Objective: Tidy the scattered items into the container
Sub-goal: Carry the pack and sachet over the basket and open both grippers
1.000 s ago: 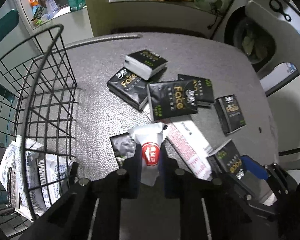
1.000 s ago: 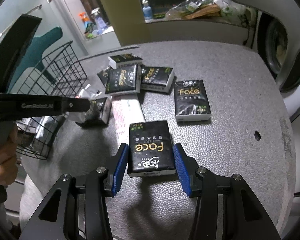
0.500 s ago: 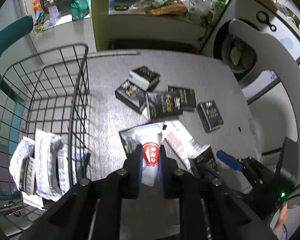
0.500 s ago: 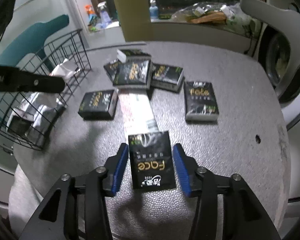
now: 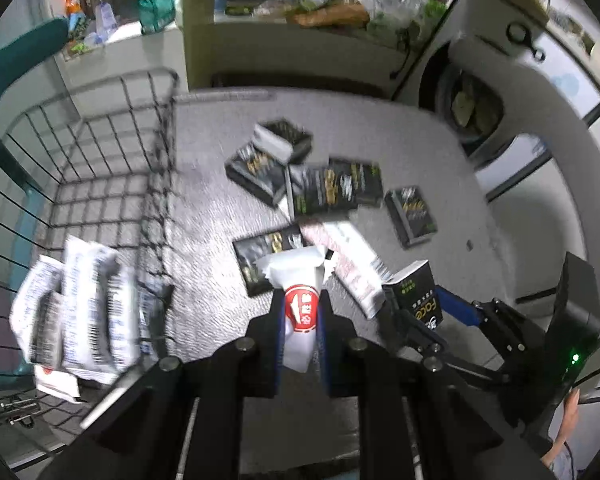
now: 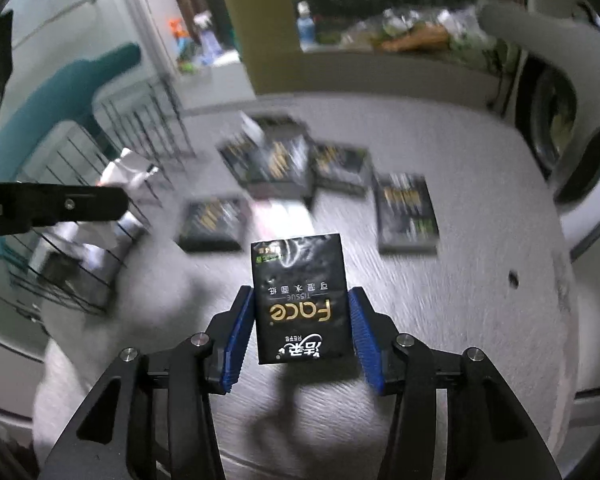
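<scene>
Black tissue packs with gold "Face" lettering (image 6: 300,300), blue gripper pads (image 6: 236,340), white packet with a red label (image 5: 300,304), black wire basket (image 5: 100,184) far left, speckled grey table (image 5: 380,128).

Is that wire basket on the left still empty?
No, the wire basket already holds several white printed packets lying at its bottom in the left wrist view.

Two black hand-held grippers, blue pads on the fingers

Right hand-held gripper (image 6: 300,336) has matte black angular linkage arms with round silver screws at the joints and ribbed blue pads (image 6: 367,344). Left hand-held gripper (image 5: 302,320) looks the same build, black with silver screws. At the right edge of the left view there's a green LED (image 5: 575,357) on a black housing, black cables, and bare fingers (image 5: 568,410).
</scene>
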A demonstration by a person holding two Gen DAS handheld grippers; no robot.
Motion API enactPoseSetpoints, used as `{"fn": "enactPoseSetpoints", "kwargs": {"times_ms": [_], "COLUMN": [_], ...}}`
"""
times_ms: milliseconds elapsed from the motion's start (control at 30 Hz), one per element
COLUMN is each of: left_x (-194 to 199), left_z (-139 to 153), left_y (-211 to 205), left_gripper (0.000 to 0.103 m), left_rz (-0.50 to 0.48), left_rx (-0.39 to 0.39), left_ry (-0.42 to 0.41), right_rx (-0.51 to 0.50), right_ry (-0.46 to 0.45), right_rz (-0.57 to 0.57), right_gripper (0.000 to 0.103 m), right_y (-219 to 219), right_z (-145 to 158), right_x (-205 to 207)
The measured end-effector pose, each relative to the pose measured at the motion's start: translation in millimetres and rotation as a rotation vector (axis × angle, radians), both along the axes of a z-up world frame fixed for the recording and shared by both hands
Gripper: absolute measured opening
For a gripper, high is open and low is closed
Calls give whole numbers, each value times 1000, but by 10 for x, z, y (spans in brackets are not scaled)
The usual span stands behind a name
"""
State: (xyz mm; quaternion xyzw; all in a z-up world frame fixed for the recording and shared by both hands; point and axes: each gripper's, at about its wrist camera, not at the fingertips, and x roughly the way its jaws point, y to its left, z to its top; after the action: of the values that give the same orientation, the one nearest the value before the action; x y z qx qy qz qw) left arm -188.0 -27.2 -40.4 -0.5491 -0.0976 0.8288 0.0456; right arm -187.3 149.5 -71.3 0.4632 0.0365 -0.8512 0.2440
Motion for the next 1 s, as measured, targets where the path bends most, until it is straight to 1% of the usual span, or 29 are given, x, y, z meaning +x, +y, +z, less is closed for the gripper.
{"fn": "enactPoseSetpoints", "kwargs": {"times_ms": [100, 133, 200, 267, 367, 433, 567, 700, 733, 767, 800, 833, 867, 1000], "left_x": [89, 123, 183, 247, 371, 465, 561, 578, 571, 564, 563, 568, 575, 578], "left_z": [351, 447, 578, 622, 516, 399, 183, 45, 28, 20, 17, 20, 31, 95], "left_y": [-267, -397, -698, -1028, -1431, -1597, -1738, -1797, -1799, -1782, -1762, -1756, -1755, -1727], "left_gripper": [14, 14, 14, 14, 14, 14, 14, 16, 20, 33, 41, 55, 60, 60], "left_rz": [39, 59, 107, 165, 237, 265, 276, 279, 275, 271, 270, 275, 280, 284], "left_rx": [-4, -6, -16, -35, -56, -62, -52, -33, -23, -17, -16, -14, -7, 12], "left_ry": [70, 87, 101, 94, 45, 17, -31, -63, -70, -72, -72, -67, -58, -35], "right_rx": [-77, -91, -107, -101, -83, -80, -57, -22, -14, -9, -7, -12, -21, -55], "right_ry": [49, 60, 76, 86, 77, 56, 26, 30, 33, 36, 38, 40, 42, 79], "right_rz": [101, 134, 215, 274, 342, 360, 381, 384, 382, 378, 371, 363, 358, 295], "right_gripper": [48, 48, 48, 48, 48, 48, 48, 50, 51, 55, 57, 58, 58, 58], "right_y": [-409, -558, -953, -1294, -1718, -1880, -2065, -2112, -2115, -2093, -2076, -2059, -2037, -1784], "right_z": [423, 520, 688, 754, 696, 601, 442, 402, 393, 385, 391, 400, 417, 562], "right_x": [64, 91, 161, 212, 293, 323, 384, 406, 413, 422, 422, 422, 409, 321]}}
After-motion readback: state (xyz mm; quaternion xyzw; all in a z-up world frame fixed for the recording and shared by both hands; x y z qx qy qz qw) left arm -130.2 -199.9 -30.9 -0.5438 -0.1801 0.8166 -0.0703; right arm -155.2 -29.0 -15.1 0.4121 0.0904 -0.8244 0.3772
